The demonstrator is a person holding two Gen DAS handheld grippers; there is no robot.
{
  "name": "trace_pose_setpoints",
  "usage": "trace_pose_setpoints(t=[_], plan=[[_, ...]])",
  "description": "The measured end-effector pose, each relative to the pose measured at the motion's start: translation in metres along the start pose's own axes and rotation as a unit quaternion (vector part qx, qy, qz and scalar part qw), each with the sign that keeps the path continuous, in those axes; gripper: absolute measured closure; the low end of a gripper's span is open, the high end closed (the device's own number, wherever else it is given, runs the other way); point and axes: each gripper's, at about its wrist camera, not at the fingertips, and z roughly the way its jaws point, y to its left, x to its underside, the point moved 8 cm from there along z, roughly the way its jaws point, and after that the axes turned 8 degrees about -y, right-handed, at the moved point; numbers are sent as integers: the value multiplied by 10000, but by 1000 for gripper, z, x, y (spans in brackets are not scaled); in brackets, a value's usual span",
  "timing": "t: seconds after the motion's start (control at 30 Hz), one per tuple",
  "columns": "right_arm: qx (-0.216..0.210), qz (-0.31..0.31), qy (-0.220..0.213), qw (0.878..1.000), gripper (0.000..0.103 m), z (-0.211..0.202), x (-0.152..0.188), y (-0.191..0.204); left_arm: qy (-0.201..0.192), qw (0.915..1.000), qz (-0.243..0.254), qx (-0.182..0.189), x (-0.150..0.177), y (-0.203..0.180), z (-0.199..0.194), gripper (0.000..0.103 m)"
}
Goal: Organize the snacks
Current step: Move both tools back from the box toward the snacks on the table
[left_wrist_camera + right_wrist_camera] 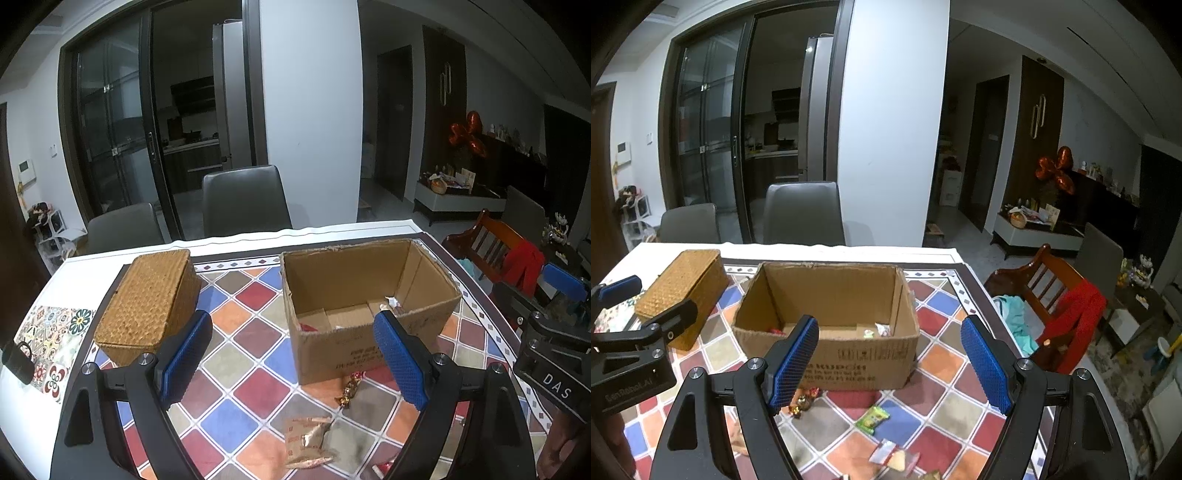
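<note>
An open cardboard box [332,350] [864,362] stands on the checkered tablecloth with a few wrapped snacks on its floor [882,329]. Loose snacks lie in front of it: a gold-red candy [349,389] [803,402], a tan wafer packet [308,435], a green packet [872,418] and a pale packet [886,451]. My left gripper [291,360] is open and empty, held above the snacks. My right gripper [890,363] is open and empty, above the table in front of the box.
A lidded wicker basket [147,306] [683,291] sits left of the box. Grey chairs [243,201] stand behind the table. A wooden chair with red cloth [1067,314] stands to the right. The table's far edge [295,232] is close behind the box.
</note>
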Motion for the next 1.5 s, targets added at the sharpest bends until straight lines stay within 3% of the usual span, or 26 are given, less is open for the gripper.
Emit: trace_pose_setpoints(t=[0.73,1.5], plan=[[172,17,225,9996,23,-25,63,4,235,9996,148,22,64,0,-22,13],[490,195,570,9970,23,-8,136,-4,523,9985,100,141,142,-10,10,13]])
